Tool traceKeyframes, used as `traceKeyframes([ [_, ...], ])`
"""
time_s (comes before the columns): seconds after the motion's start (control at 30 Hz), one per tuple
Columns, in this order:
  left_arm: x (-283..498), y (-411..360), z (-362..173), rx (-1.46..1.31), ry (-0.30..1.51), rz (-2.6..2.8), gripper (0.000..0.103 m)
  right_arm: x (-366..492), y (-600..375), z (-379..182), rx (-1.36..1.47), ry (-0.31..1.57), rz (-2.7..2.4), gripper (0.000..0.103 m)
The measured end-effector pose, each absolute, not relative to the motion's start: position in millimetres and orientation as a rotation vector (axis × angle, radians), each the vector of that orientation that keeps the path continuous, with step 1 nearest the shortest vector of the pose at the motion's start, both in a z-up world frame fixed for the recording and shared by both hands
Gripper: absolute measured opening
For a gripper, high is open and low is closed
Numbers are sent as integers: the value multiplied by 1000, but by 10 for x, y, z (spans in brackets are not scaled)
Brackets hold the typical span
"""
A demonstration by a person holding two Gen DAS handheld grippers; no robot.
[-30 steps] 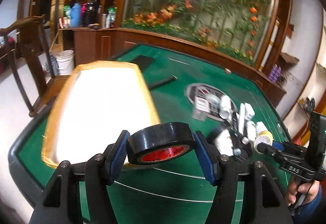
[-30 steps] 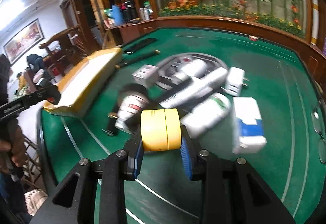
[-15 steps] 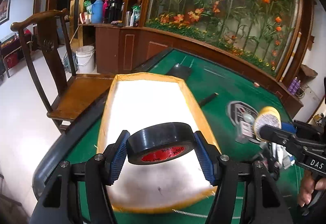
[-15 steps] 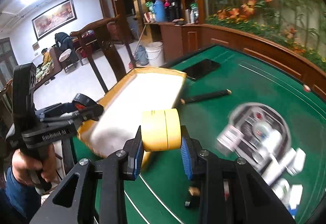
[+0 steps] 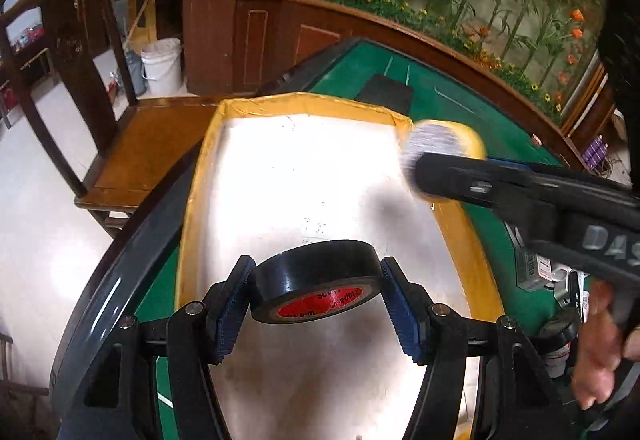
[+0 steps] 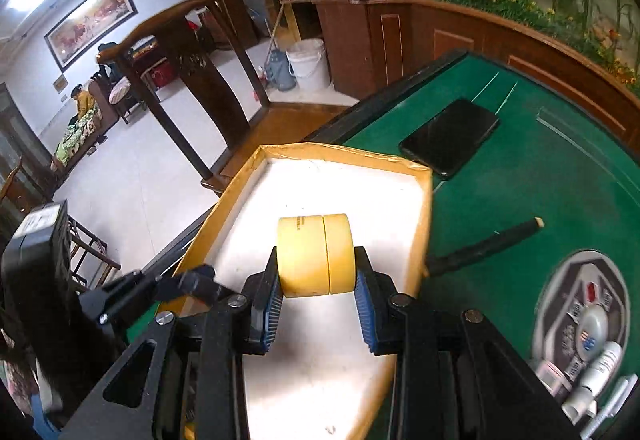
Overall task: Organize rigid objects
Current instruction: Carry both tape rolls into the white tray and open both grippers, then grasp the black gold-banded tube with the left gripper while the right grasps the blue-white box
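Jaws around black tape [image 5: 315, 286]

The black tape [image 5: 316, 282] is glossy, smooth plastic with a red paper-like core label. The yellow tape [image 6: 316, 256] looks matt, like paper. Both grippers, left [image 5: 316, 304] and right [image 6: 318, 304], are matt black plastic with ribbed blue pads [image 6: 270, 304] and shiny metal screws. The tray [image 6: 424, 207] has a rough cardboard rim taped tan and a smooth white floor with a sheen. The table [image 6: 540, 175] is matt green cloth with a glossy dark rim. The far phone [image 6: 450, 135] is glossy black. The chair [image 5: 152, 151] at left is polished wood.
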State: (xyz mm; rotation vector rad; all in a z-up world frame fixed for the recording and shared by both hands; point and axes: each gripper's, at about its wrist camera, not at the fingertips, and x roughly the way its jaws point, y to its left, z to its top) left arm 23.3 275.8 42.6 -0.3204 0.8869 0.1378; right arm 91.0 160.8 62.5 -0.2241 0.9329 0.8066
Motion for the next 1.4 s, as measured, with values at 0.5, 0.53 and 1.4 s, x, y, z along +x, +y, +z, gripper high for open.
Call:
traceKeyframes([
  [0.5, 654, 2820, 328, -309, 930, 162, 68, 1469, 2076, 183, -196, 1087, 703, 31],
  [0.53, 657, 2826, 334, -313, 924, 162, 71, 1477, 2092, 161, -190, 1095, 705, 31],
  [1.4, -103, 2415, 438, -255, 862, 196, 93, 507, 788, 763, 34, 863, 785, 57],
])
